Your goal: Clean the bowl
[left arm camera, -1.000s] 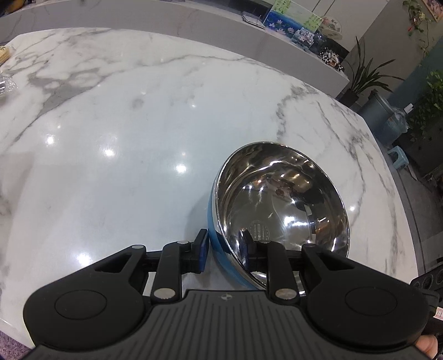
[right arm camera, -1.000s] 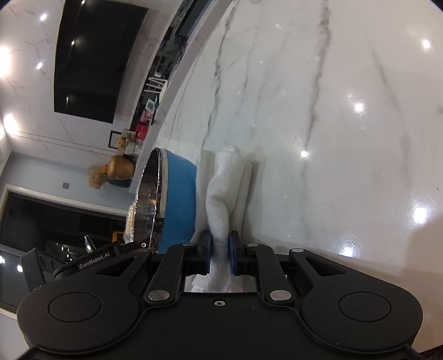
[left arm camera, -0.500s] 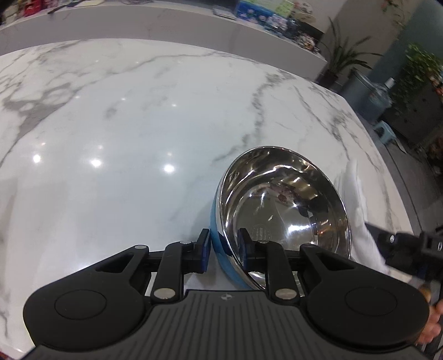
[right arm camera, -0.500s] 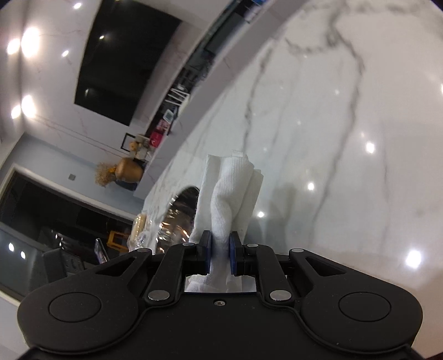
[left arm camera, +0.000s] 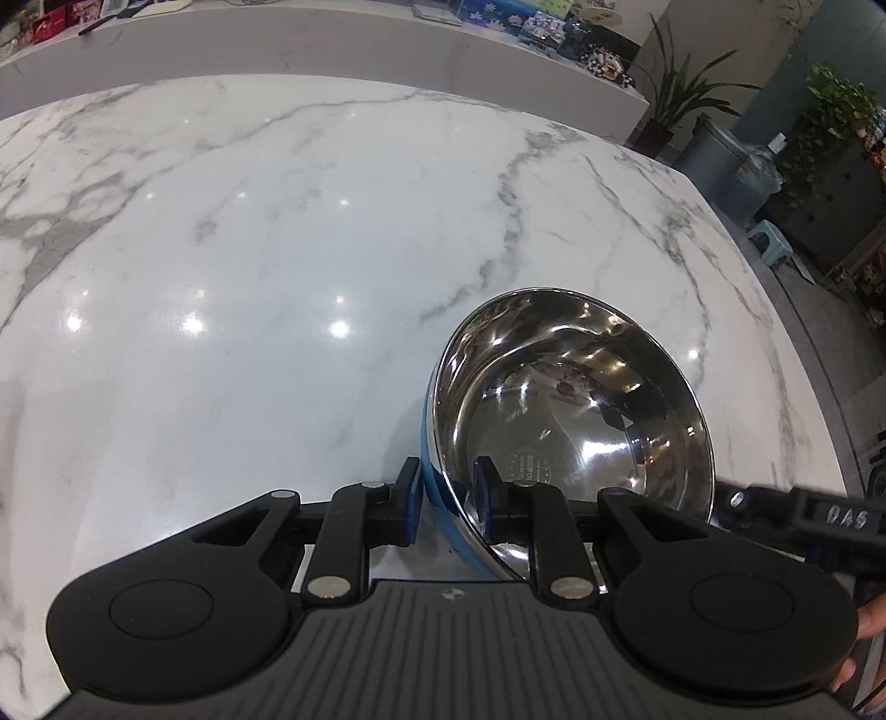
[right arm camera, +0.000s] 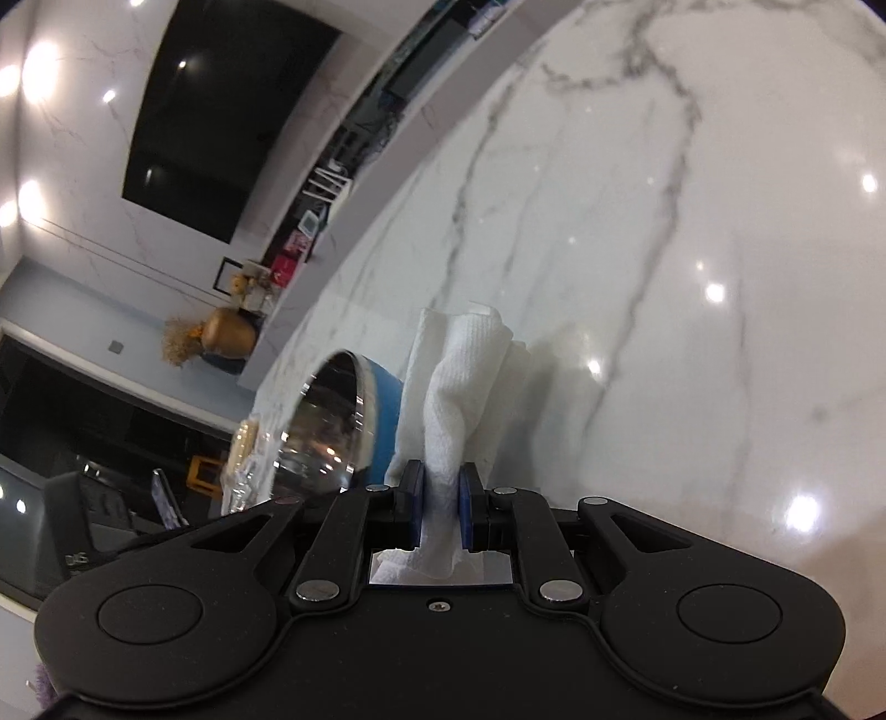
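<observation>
Matte black left claw [left arm camera: 446,501]; blue pads; silver screws; ribbed housing.

A showroom-like reception or lobby rather than a home kitchen: a large polished marble desk [left arm camera: 310,232] under ceiling spotlights, a long marble counter [left arm camera: 332,50] behind it lined with boxed goods, potted plants [left arm camera: 678,94], a water jug [left arm camera: 756,171], a gold vase [right arm camera: 227,335] and a big dark wall panel [right arm camera: 221,122]
</observation>
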The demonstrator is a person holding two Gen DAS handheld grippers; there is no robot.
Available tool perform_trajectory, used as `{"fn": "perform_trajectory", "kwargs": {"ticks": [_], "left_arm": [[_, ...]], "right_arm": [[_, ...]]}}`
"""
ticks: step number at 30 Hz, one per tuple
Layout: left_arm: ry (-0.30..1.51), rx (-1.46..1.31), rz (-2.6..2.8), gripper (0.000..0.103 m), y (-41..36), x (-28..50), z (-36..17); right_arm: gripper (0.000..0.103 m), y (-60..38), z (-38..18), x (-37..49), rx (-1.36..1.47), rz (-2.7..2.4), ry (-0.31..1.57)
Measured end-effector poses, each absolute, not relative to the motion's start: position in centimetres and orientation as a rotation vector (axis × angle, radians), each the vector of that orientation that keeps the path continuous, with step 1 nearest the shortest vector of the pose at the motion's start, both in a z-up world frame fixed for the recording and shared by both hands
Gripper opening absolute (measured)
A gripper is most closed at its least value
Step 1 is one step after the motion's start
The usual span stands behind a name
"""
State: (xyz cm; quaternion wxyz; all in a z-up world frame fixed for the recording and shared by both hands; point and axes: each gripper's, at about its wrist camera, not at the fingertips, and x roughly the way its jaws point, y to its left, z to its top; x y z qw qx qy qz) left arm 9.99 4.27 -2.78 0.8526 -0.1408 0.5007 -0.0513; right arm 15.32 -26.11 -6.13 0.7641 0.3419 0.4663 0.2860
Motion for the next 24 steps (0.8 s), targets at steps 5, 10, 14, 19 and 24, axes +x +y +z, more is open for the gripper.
{"fn": "perform_trajectory", "kwargs": {"ticks": [5, 10, 14, 19, 24], "left_arm": [[1.061, -0.355, -0.061, 0.021, 4.9, 9.5, -3.0], [1.084, -0.406, -0.014, 0.026, 5.2, 8.6, -2.8], [1.113, -0.457, -0.013, 0.027, 5.2, 8.1, -2.7], [1.135, -0.42, -0.013, 0.025, 5.0, 8.0, -2.9], [1.126, -0.35, -0.003, 0.015, 5.2, 8.6, -2.7]], "right_arm": [[0.012, -24.7, -6.6, 14.6, 0.683, 0.628, 1.033], [0.012, -23.4, -5.8, 14.2, 0.586, 0.63, 1.018], [0.012, -22.3, -5.1, 14.0, 0.502, 0.631, 1.008], [0.012, -21.5, -4.7, 13.5, 0.461, 0.641, 0.999], [0.012, -21.5, -3.1, 12.9, 0.343, 0.655, 0.941]]}}
